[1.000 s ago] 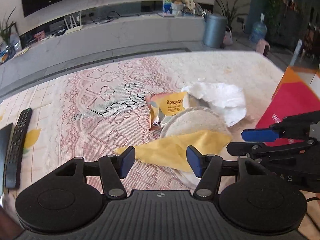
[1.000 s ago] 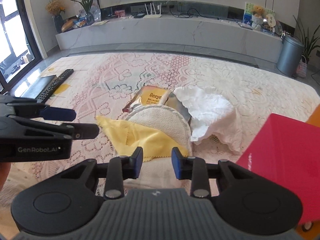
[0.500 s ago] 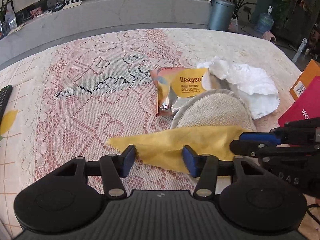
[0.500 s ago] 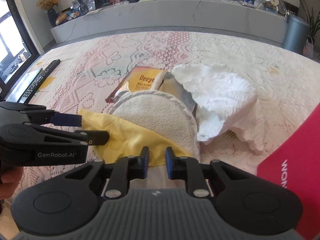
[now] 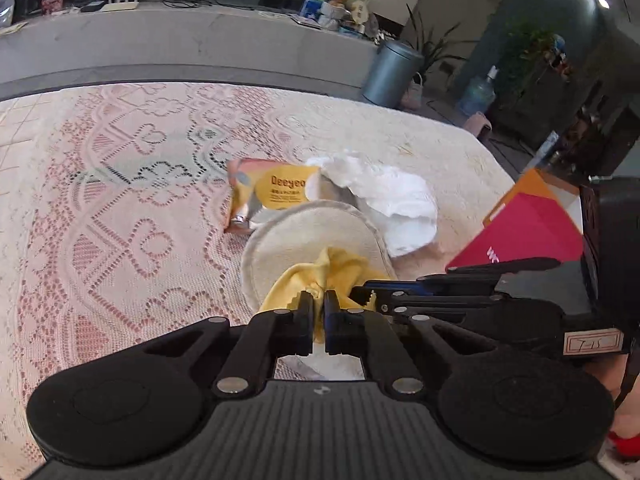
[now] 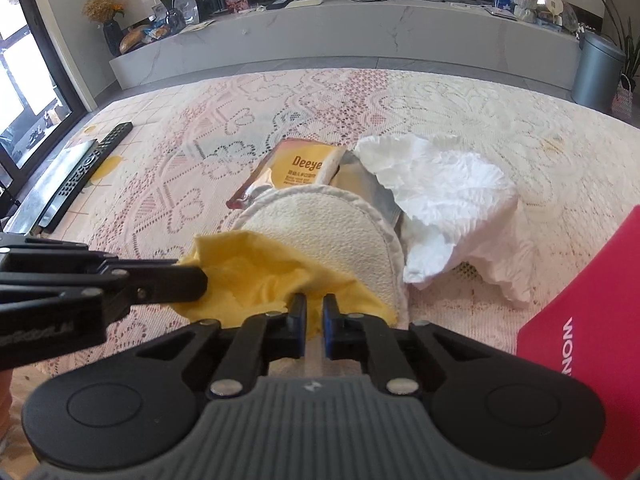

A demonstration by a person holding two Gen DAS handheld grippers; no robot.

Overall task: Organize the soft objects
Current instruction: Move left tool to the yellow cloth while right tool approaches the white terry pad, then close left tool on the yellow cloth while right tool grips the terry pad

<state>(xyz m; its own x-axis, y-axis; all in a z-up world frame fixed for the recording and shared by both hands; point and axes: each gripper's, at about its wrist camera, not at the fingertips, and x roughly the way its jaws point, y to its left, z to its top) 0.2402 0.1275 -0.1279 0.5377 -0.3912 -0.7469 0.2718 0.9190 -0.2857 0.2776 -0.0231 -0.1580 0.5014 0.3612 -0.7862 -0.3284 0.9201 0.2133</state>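
The left gripper [image 5: 318,303] and right gripper [image 6: 315,307], open a second ago, now both pinch the thin yellow cloth [image 6: 256,270] (bunched up), lying at six o'clock on the round cream terry pad [image 6: 332,232].

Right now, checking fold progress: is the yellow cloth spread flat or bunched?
Bunched. The yellow cloth is gathered in wrinkles, pinched by the left gripper and the right gripper.
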